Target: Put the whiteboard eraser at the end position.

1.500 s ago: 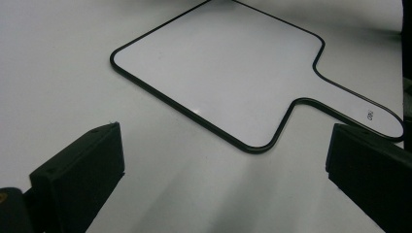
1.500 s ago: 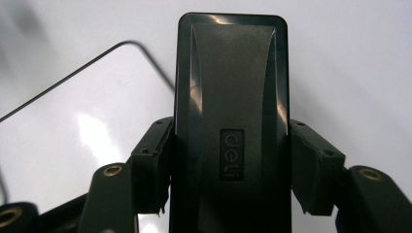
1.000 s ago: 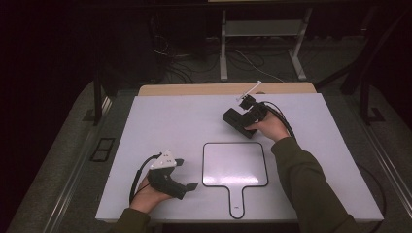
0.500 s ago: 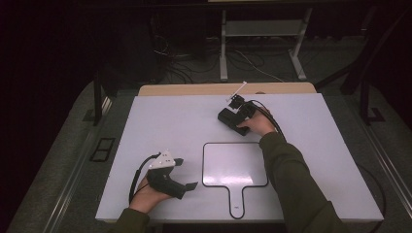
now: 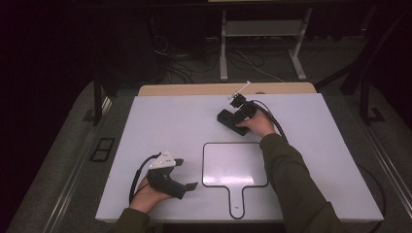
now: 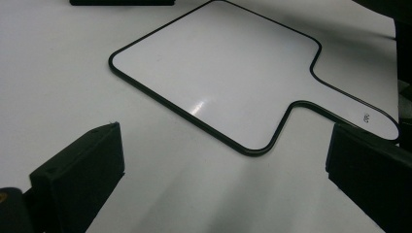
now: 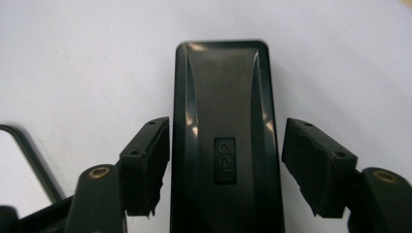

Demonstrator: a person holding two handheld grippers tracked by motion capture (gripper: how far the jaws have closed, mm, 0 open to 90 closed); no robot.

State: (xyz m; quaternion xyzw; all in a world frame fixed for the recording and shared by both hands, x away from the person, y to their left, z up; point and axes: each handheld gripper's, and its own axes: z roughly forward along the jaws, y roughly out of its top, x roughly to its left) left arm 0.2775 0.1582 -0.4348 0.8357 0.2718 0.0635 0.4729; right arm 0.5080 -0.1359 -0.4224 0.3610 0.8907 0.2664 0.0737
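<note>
Reaching toward the far side of the white table (image 5: 160,116), the right gripper (image 7: 226,145) has come down from a second ago, when it was raised and farther right, and now sits low over the black whiteboard eraser (image 7: 226,121). Its jaws have just been opening; they now stand apart on either side of the eraser, a thin gap showing at each flank, so nothing is gripped. That suggests a pick-up is being lined up: the eraser lies flat between the jaws, its long axis running straight away from them, its branded top face up, about half its length reaching past the jaw tips. The left gripper (image 5: 170,174) has stayed resting near the table's front edge, jaws wide apart and empty, just left of the handled whiteboard (image 5: 234,165), which lies between both hands.
</note>
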